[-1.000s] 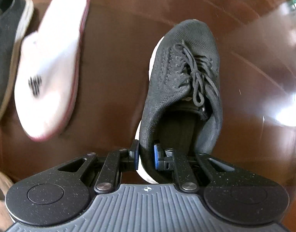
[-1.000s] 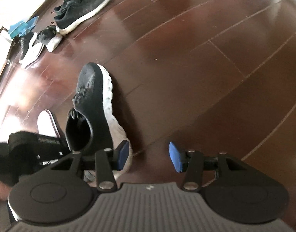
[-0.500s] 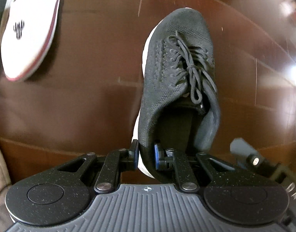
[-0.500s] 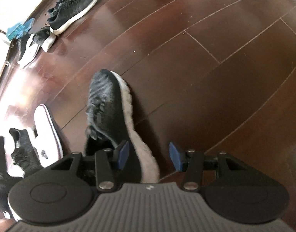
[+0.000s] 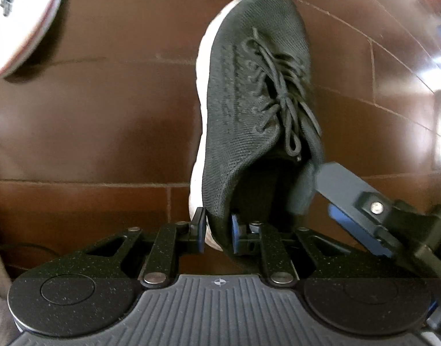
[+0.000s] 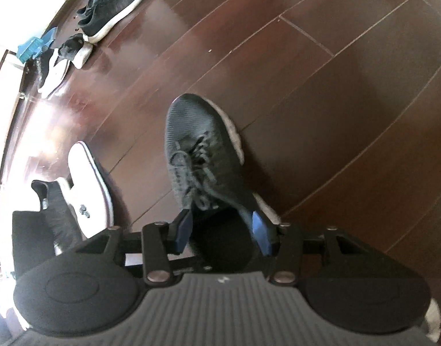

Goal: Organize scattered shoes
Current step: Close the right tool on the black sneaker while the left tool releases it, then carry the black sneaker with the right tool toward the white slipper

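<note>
**Between both claws: one dark sneaker, gripped at the heel, second claw closing in**

Between the pads of our left claw [image 5: 216, 230] sits the heel collar of the dark grey knit lace-up sneaker with a white sole [image 5: 255, 101]. The jaws are narrow, pinching the collar wall on its outer, white-soled side, one pad outside and one inside the opening. The sneaker runs straight ahead of this claw, toe pointing away, over the dark brown wooden plank floor [image 5: 90, 121]. We cannot tell whether the sole rests on the floor or hangs just clear of it.

Our right claw [image 6: 223, 232] comes in from the right of the left one and straddles the same heel opening. Its jaws are wide, one blue pad on each side of the collar; the far-side pad looks to be touching or just beside the fabric, but blur keeps us from saying more. It grips nothing yet.

Well to the left of the claws lie a white flat slipper with a reddish edge [image 6: 87, 184] and a black knit shoe [image 6: 57, 201], touching each other. Far ahead and to the left, near the wall, are a pair of dark sneakers with white soles [image 6: 113, 8] and two more black-and-white shoes [image 6: 62, 60].

We judge the step in hand to be carrying this sneaker to a tidy spot, probably beside its match. Next we would either close the right claw on the free side of the collar to steady the sneaker, or pull it clear; then set the sneaker down sole-flat, parallel to its partner.
</note>
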The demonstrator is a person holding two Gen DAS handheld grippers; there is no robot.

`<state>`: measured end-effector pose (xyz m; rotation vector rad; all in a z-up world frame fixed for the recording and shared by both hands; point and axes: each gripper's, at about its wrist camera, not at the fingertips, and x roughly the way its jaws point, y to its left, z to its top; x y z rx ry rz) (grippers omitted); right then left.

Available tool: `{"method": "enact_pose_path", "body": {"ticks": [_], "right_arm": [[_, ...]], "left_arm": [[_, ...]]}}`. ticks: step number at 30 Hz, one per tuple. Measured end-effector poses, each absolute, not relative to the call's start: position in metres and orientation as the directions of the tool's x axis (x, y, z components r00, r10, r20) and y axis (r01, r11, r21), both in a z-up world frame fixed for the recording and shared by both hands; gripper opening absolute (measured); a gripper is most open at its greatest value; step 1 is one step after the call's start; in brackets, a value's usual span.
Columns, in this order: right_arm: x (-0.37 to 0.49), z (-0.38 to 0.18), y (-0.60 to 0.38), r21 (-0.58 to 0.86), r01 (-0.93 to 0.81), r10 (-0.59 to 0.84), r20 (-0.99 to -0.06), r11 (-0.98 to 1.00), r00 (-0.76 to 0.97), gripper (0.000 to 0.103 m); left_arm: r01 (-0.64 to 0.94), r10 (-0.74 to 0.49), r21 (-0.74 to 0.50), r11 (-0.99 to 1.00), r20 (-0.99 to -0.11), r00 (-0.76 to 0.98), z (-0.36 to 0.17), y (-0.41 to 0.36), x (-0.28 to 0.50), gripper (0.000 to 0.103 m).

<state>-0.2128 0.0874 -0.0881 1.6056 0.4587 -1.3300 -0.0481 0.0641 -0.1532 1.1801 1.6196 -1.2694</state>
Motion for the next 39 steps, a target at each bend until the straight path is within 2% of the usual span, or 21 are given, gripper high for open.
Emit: {"method": "enact_pose_path", "body": {"ticks": [2,3,4,7,9,11,17,18,23,28,29,30,35,39], "right_arm": [[-0.210,-0.089,0.088,0.438,0.766,-0.277,-0.897,-0.471,0.344,0.050],[-0.209,-0.091,0.088,0.443,0.759,-0.276,-0.896,-0.477,0.349,0.050],[-0.208,-0.093,0.088,0.450,0.748,-0.276,-0.893,-0.489,0.356,0.050],[-0.209,-0.104,0.089,0.479,0.688,-0.290,-0.878,-0.546,0.381,0.050],[-0.210,-0.112,0.088,0.489,0.650,-0.304,-0.872,-0.582,0.384,0.050],[-0.211,-0.120,0.086,0.494,0.612,-0.321,-0.868,-0.617,0.378,0.050],[-0.213,-0.141,0.089,0.492,0.483,-0.373,-0.869,-0.724,0.326,0.050],[-0.212,-0.140,0.088,0.480,0.482,-0.384,-0.877,-0.733,0.288,0.053],[-0.197,-0.131,0.083,0.440,0.516,-0.382,-0.897,-0.735,0.220,0.060],[-0.197,-0.127,0.081,0.413,0.483,-0.369,-0.910,-0.772,0.190,0.061],[-0.199,-0.128,0.080,0.421,0.448,-0.373,-0.907,-0.789,0.196,0.055],[-0.201,-0.132,0.078,0.428,0.414,-0.372,-0.904,-0.804,0.211,0.045],[-0.203,-0.133,0.075,0.395,0.417,-0.340,-0.918,-0.819,0.203,0.032],[-0.205,-0.122,0.071,0.373,0.543,-0.321,-0.927,-0.753,0.192,0.027]], "left_arm": [[0.951,0.210,-0.300,0.079,-0.927,-0.310,-0.148,0.069,-0.046,0.025],[0.951,0.199,-0.300,0.072,-0.930,-0.308,-0.142,0.069,-0.042,0.030],[0.952,0.187,-0.299,0.064,-0.933,-0.306,-0.136,0.070,-0.039,0.043],[0.957,0.154,-0.284,0.054,-0.945,-0.289,-0.120,0.069,-0.026,0.063],[0.964,0.136,-0.258,0.062,-0.955,-0.264,-0.111,0.069,-0.011,0.064],[0.972,0.122,-0.215,0.090,-0.967,-0.225,-0.106,0.071,0.005,0.070],[0.978,0.169,-0.098,0.183,-0.977,-0.129,-0.106,0.079,0.055,0.071],[0.977,0.177,-0.091,0.192,-0.976,-0.126,-0.108,0.078,0.058,0.071],[0.972,0.185,-0.115,0.205,-0.971,-0.154,-0.120,0.071,0.056,0.071],[0.962,0.168,-0.146,0.231,-0.968,-0.188,-0.114,0.065,0.054,0.073],[0.960,0.167,-0.151,0.235,-0.967,-0.193,-0.113,0.064,0.054,0.074],[0.959,0.166,-0.154,0.239,-0.966,-0.197,-0.112,0.063,0.054,0.074],[0.947,0.170,-0.157,0.279,-0.963,-0.210,-0.112,0.059,0.061,0.074],[0.939,0.156,-0.168,0.301,-0.962,-0.222,-0.109,0.052,0.066,0.075]]}}
